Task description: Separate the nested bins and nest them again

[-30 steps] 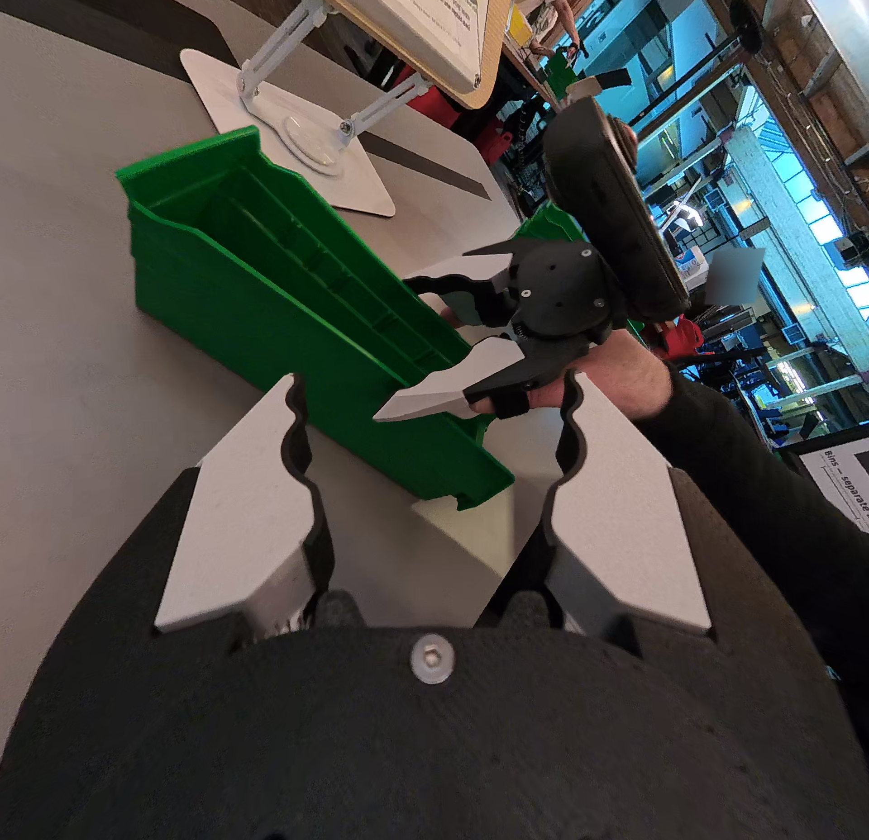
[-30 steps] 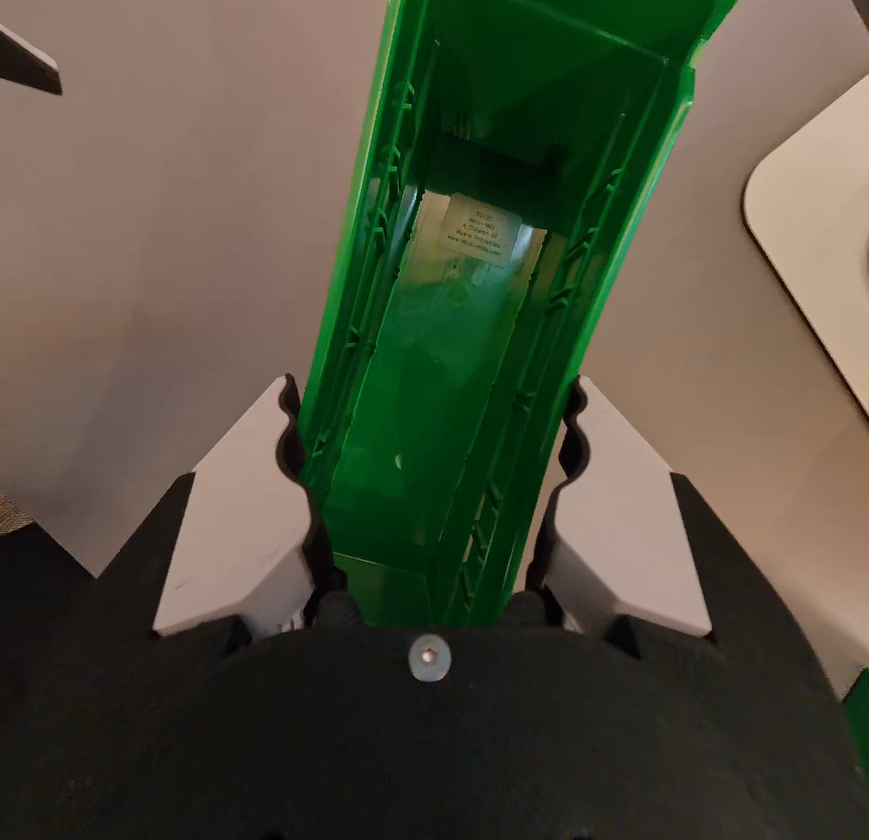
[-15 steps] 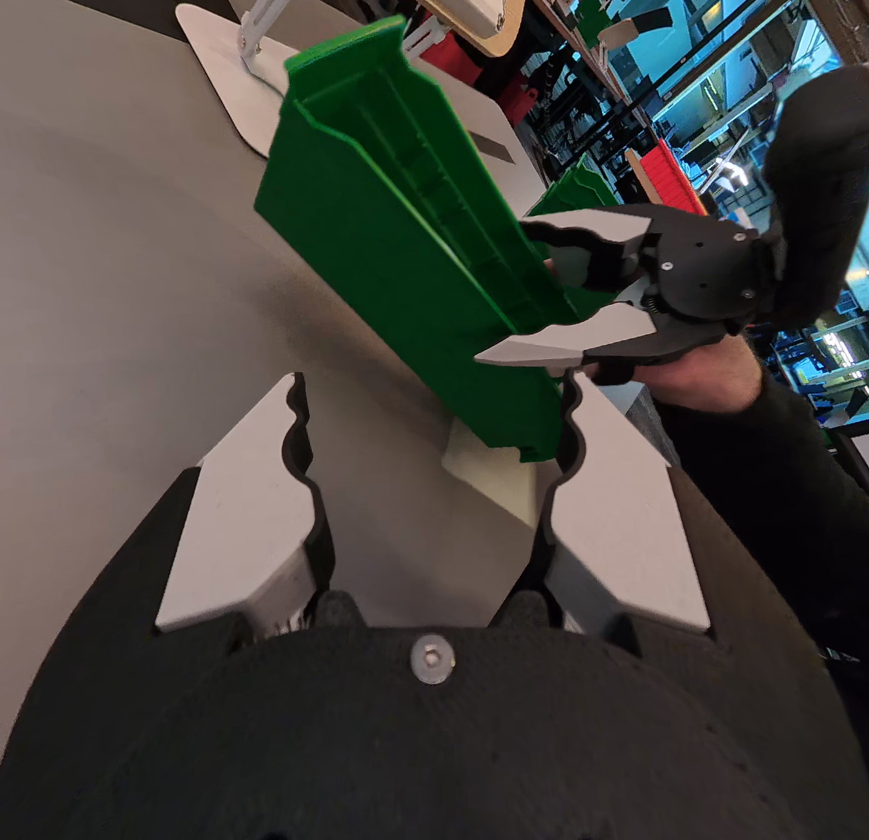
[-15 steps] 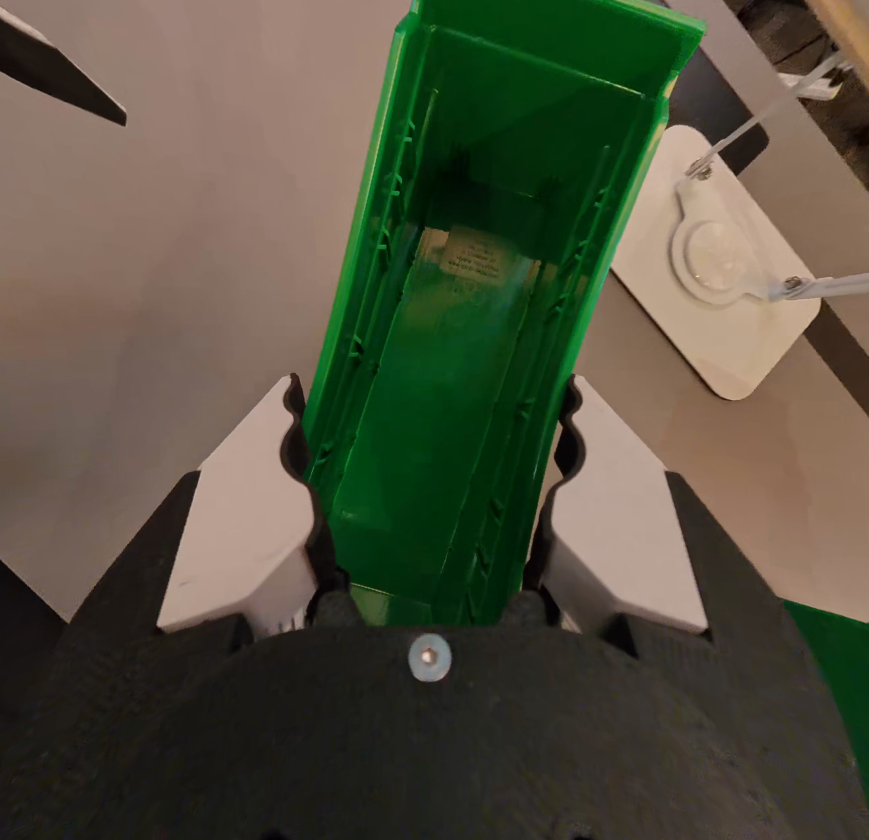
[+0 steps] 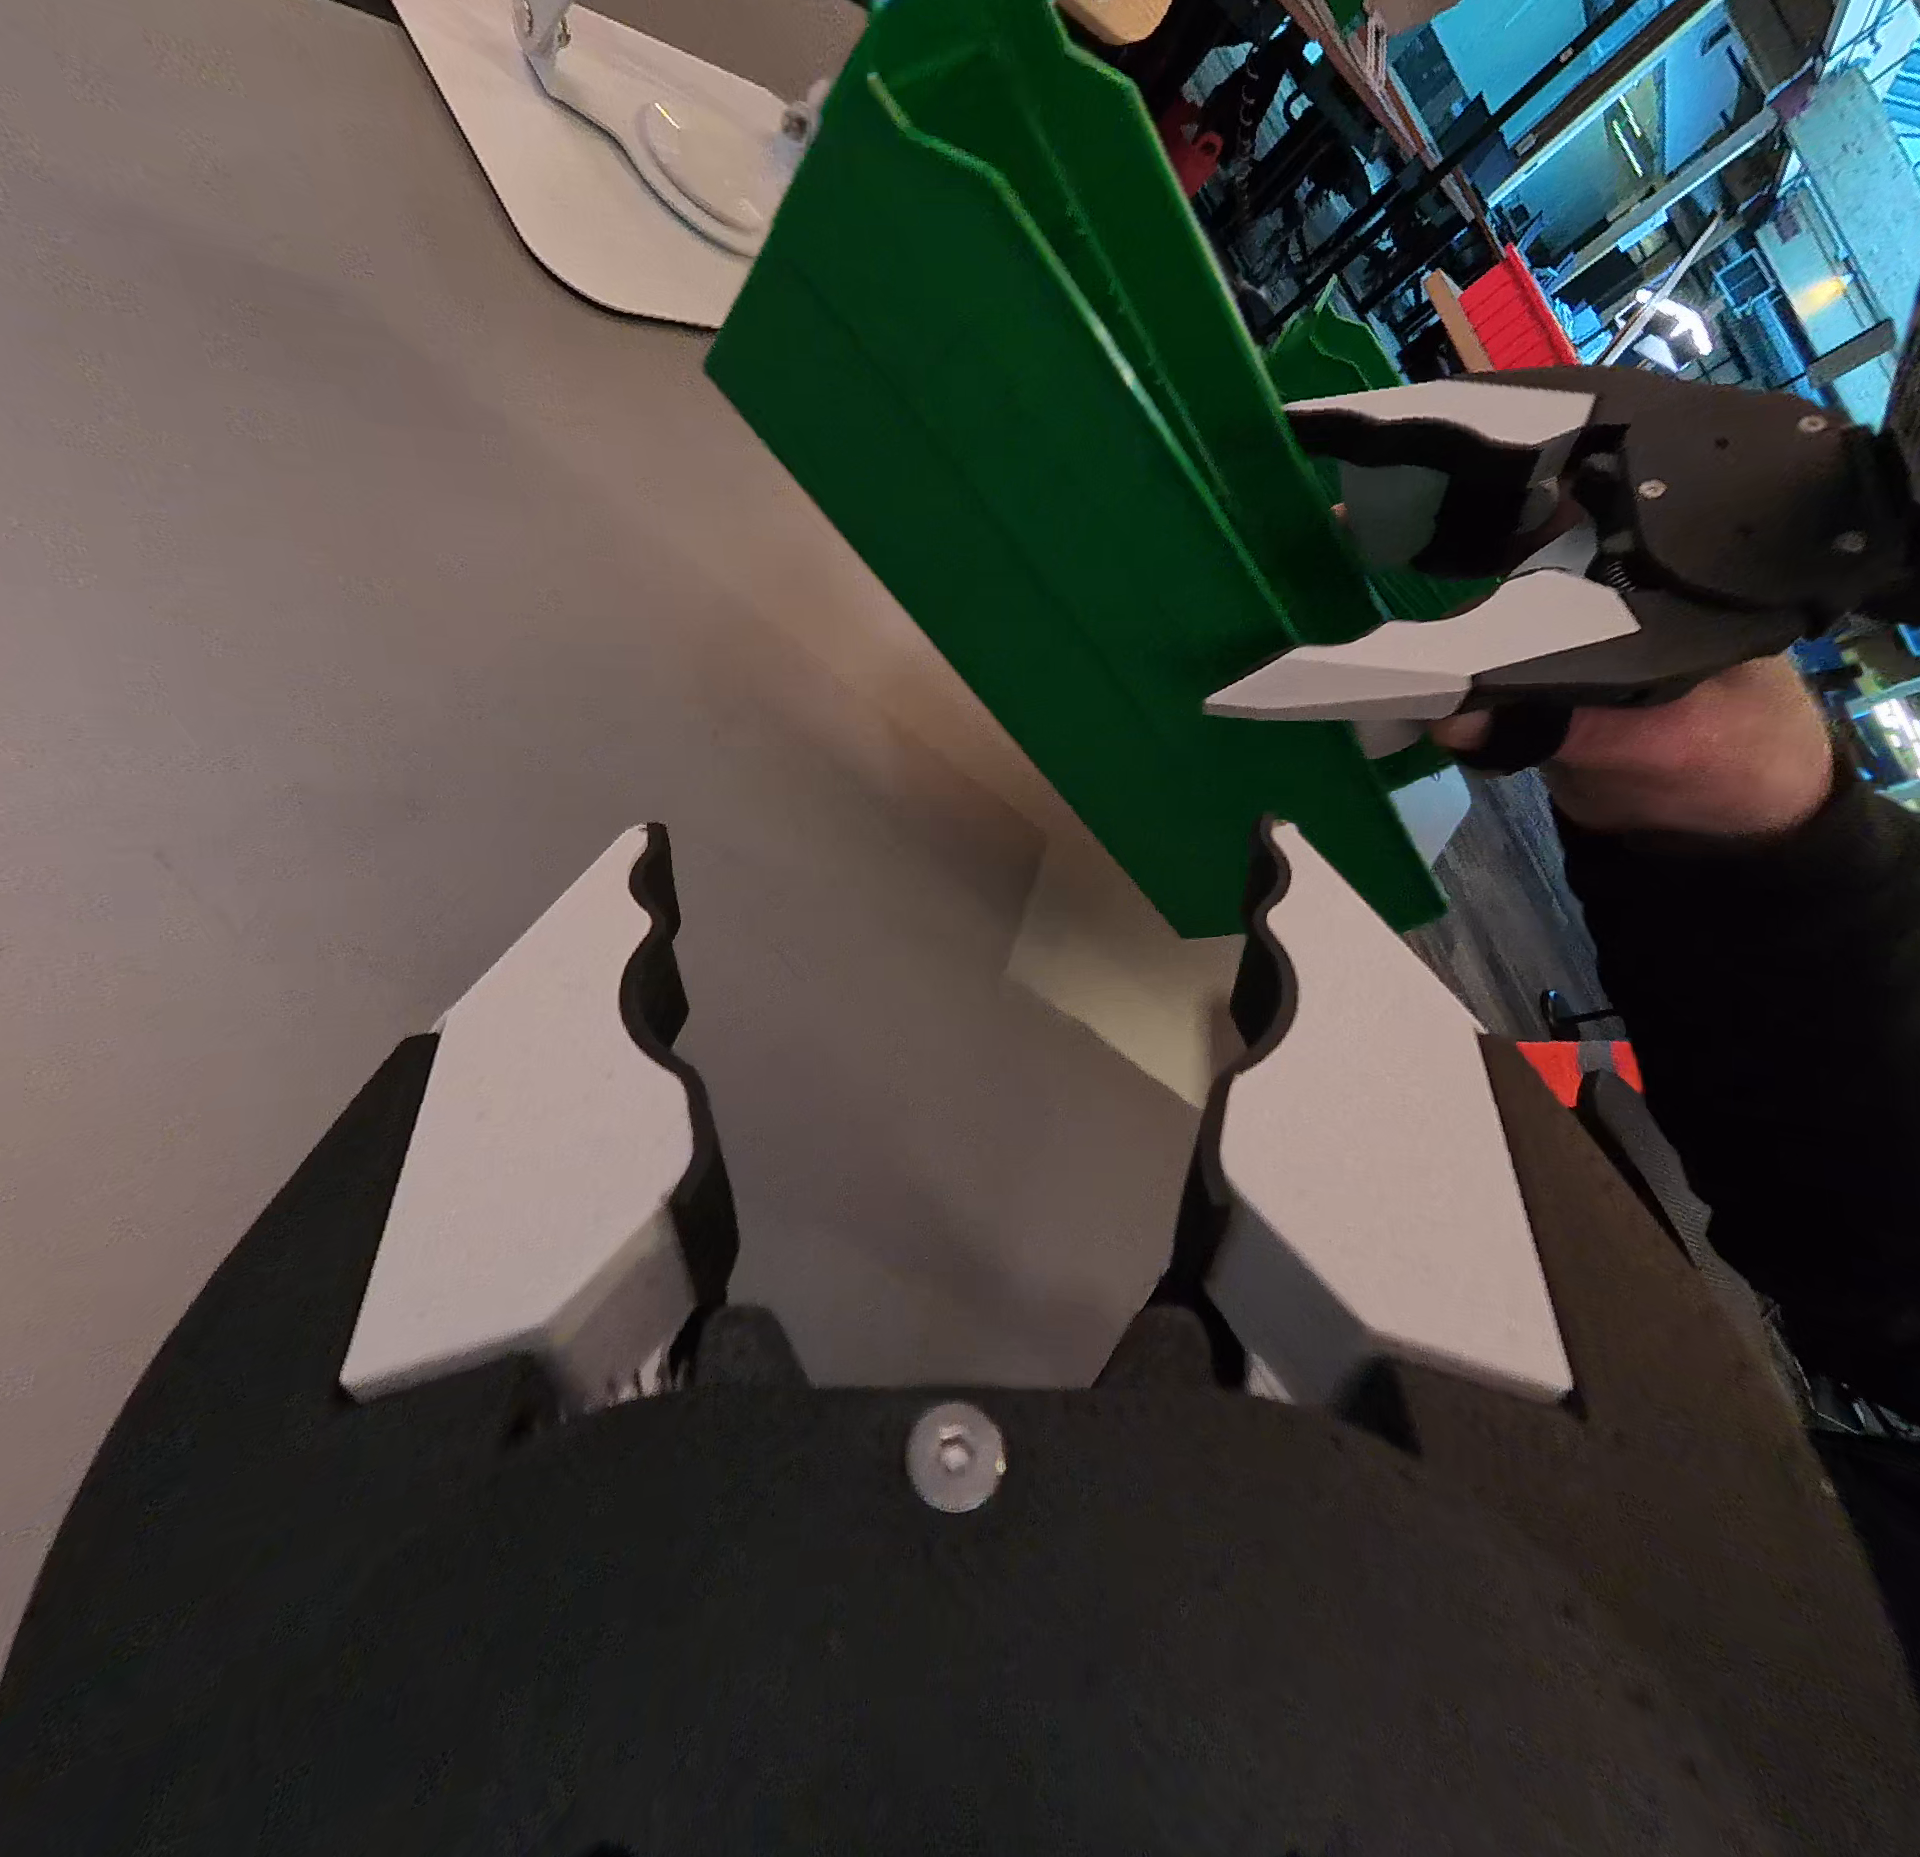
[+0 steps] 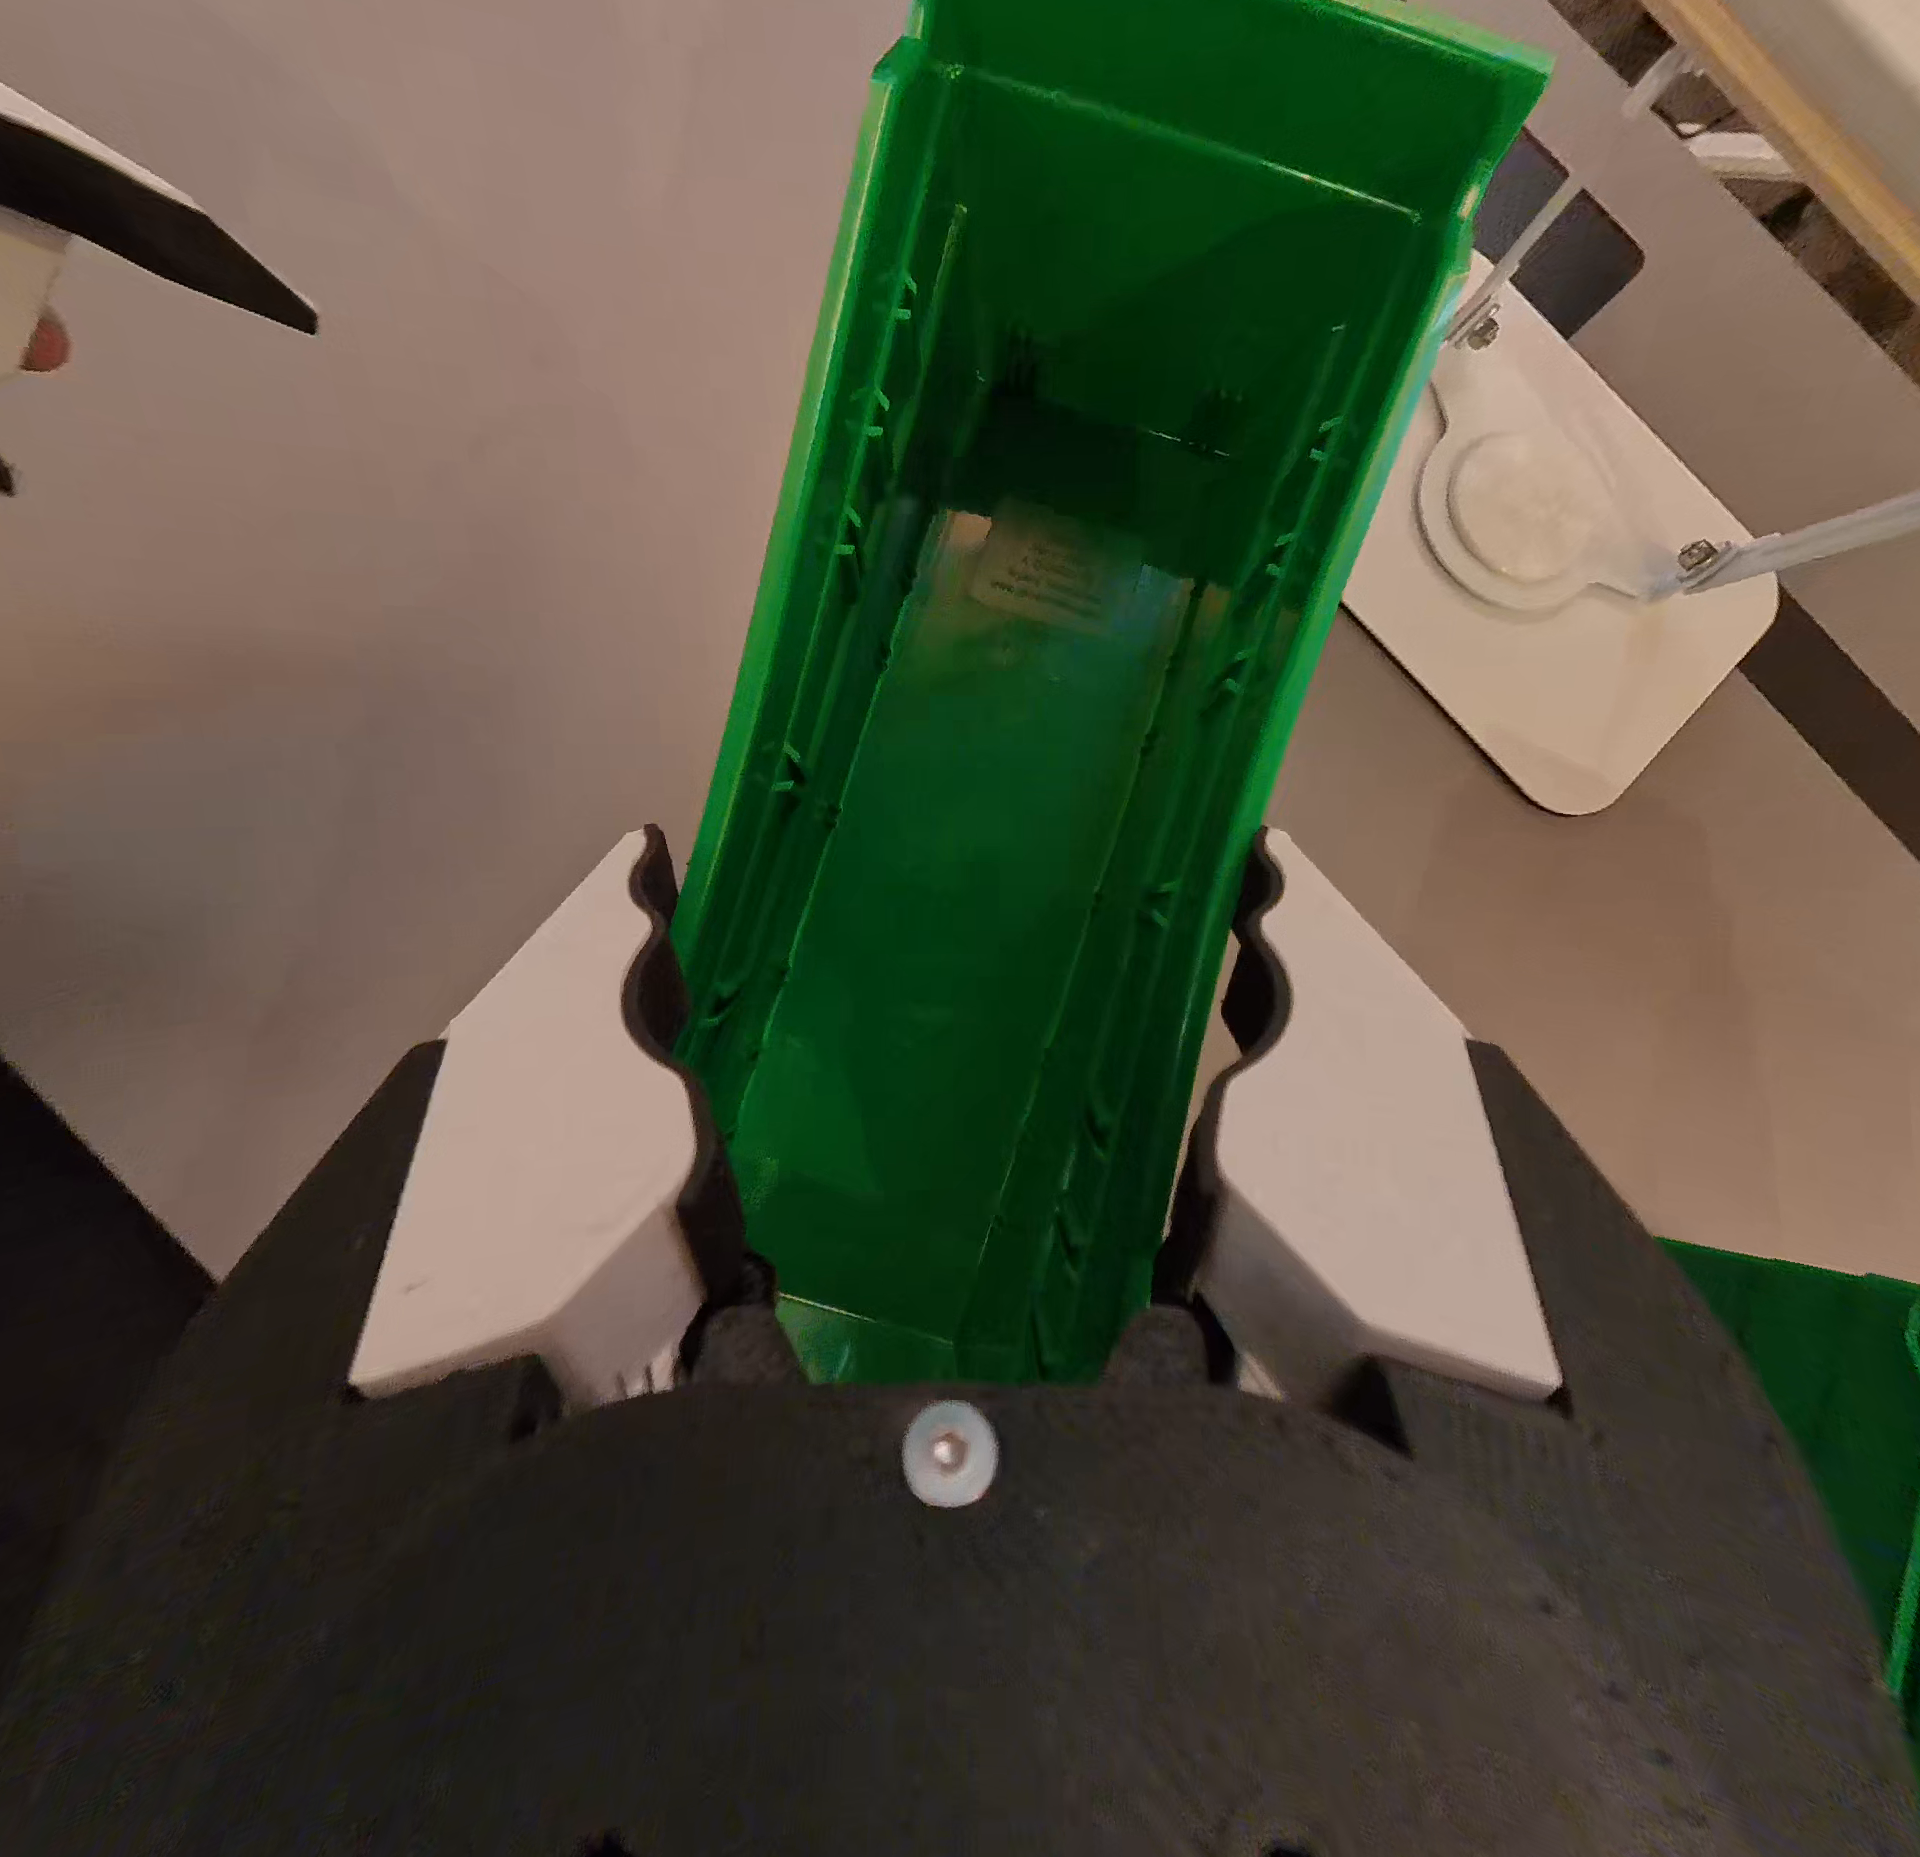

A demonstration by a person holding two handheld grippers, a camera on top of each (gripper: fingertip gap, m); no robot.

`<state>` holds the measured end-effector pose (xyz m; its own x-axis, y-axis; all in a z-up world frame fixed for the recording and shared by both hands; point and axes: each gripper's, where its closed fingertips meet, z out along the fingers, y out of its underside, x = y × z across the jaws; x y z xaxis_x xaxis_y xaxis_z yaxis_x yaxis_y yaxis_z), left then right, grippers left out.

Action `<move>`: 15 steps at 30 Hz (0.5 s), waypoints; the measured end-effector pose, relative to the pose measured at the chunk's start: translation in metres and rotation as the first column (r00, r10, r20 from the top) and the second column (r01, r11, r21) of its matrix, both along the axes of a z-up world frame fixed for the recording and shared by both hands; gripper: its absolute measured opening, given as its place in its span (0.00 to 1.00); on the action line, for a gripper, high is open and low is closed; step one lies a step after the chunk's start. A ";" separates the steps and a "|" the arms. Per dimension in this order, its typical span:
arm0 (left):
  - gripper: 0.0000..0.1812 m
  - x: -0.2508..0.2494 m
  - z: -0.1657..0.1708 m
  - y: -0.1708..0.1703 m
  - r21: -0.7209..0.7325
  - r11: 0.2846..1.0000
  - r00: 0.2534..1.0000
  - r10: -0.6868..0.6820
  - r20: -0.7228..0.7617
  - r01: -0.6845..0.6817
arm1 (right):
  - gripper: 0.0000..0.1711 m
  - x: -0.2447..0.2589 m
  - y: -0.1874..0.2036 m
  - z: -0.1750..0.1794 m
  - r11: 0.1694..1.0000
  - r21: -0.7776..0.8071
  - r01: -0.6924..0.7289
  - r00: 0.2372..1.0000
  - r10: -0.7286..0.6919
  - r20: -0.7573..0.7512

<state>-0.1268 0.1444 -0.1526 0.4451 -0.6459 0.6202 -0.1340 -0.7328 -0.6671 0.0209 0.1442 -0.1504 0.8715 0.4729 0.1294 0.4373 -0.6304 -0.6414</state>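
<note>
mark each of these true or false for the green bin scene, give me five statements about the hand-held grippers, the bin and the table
1. The right hand-held gripper is clamped across the near end of the green bin. True.
2. The left hand-held gripper holds the bin's far end. False: its jaws are open and empty, apart from the bin.
3. The bin lies flat on the grey table. False: it is lifted clear and tilted, far end up.
4. A white stand base sits on the table beyond the bin. True.
5. The bin is full of small parts. False: its inside shows only a label on the floor.
</note>
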 end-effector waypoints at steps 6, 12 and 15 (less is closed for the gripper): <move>0.59 0.001 -0.003 0.000 -0.004 1.000 1.000 -0.003 -0.005 0.003 | 0.62 0.055 -0.017 0.034 1.000 -0.026 0.008 0.996 -0.010 -0.086; 0.59 0.006 -0.007 -0.004 -0.005 1.000 1.000 -0.023 -0.019 0.023 | 0.62 0.151 -0.045 0.097 0.999 -0.020 0.046 0.996 -0.047 -0.081; 0.59 0.010 -0.010 -0.006 -0.010 0.999 0.999 -0.030 -0.024 0.030 | 0.62 0.212 -0.061 0.124 0.996 -0.030 0.085 0.996 -0.086 -0.025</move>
<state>-0.1169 0.1384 -0.1624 0.4405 -0.6531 0.6160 -0.1720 -0.7348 -0.6561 0.2328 0.0831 -0.0266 0.9118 0.4000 0.0932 0.3643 -0.6827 -0.6334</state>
